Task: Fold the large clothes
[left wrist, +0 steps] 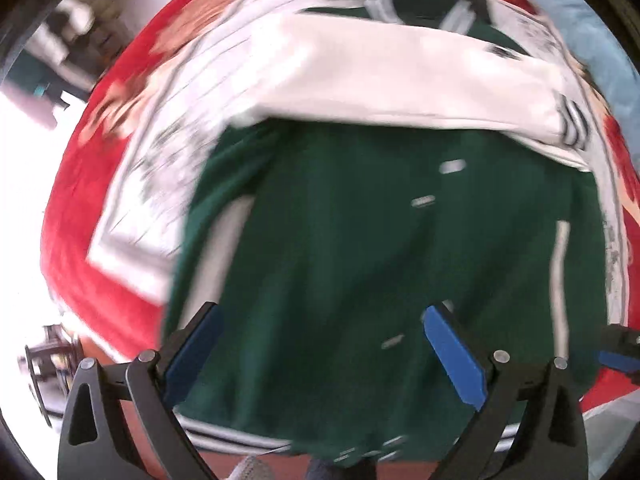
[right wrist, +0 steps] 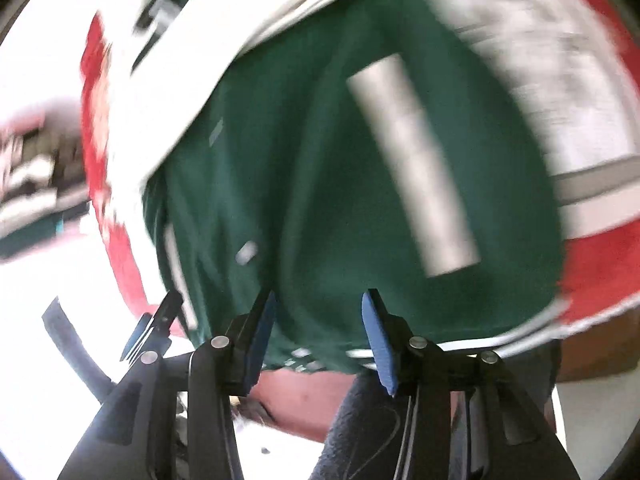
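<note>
A dark green jacket [left wrist: 340, 240] with white sleeves [left wrist: 380, 80] lies spread on a red and white blanket [left wrist: 92, 208]. One white sleeve is folded across its chest. My left gripper [left wrist: 320, 324] is open, hovering over the jacket's lower body near the striped hem [left wrist: 240, 440]. My right gripper [right wrist: 318, 312] is open and empty, just above the jacket's [right wrist: 320, 160] hem edge, beside a white pocket strip [right wrist: 412, 164]. The left gripper's finger [right wrist: 154, 328] shows at the left in the right wrist view. The right gripper's finger [left wrist: 618, 352] shows at the right edge in the left wrist view.
The blanket [right wrist: 600, 264] covers a bed-like surface whose near edge runs below the hem. Blurred furniture [left wrist: 68, 40] stands beyond the far left. A dark curved cable [right wrist: 76, 352] hangs at the lower left. Both views are motion-blurred.
</note>
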A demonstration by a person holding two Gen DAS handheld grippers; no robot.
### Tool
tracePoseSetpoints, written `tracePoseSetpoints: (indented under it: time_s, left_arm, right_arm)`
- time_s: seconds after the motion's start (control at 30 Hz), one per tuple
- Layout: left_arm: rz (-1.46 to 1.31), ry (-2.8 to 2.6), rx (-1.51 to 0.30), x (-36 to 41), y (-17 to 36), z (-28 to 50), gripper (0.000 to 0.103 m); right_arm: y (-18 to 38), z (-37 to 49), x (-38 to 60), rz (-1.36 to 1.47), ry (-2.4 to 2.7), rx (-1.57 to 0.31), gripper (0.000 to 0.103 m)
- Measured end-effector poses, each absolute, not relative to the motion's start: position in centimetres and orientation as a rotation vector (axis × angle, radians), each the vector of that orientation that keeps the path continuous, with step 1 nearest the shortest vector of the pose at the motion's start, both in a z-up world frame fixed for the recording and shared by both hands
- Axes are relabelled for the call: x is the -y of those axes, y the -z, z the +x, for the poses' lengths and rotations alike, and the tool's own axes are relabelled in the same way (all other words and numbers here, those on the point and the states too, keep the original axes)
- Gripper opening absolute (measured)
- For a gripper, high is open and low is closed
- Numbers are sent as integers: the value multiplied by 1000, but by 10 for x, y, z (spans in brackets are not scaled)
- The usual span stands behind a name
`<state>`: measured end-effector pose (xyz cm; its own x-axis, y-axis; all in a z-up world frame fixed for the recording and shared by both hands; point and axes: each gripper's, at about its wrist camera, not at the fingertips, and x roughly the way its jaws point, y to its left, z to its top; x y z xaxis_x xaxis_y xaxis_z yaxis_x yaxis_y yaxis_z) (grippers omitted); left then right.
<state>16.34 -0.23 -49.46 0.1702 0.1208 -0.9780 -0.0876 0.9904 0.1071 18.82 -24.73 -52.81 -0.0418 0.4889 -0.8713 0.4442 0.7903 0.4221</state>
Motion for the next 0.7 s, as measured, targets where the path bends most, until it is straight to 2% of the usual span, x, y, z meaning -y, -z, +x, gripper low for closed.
tracePoseSetpoints:
  time_s: [0.17,0.23,0.27,0.4,0.43,0.47,0.57,0.63,0.7]
  left_arm:
    - [127,-191,-1419,78,548,212,103]
    - [181,-235,-1457,90,571,218,103]
    - [205,-255,-1478,92,581,217,103]
    - [170,-316,-1484,89,594,211,103]
    - [156,-329,-1488,86,596,211,103]
    - [141,-339,-1495,84,597,212,103]
    - [112,-356,-1505,81,601,212,103]
    - [123,-367,-1502,82,602,213,103]
    - [129,-373,-1504,80,603,216,103]
  right_arm:
    - [535,219,348,802,27,-1613,47]
    - [548,259,362,836,7,-1606,47]
    - [573,298,371,856,-52,-1618,47]
    - [612,335,346,872,-111,-1673,47]
    - [621,341,339,823,-91,-1706,32]
    - [627,343,337,754,-56,-1730,12]
    - [626,336,373,669,37,-1725,13]
    - [626,330,392,638,45,-1720,29]
    - [631,333,391,587,-9,-1760,31]
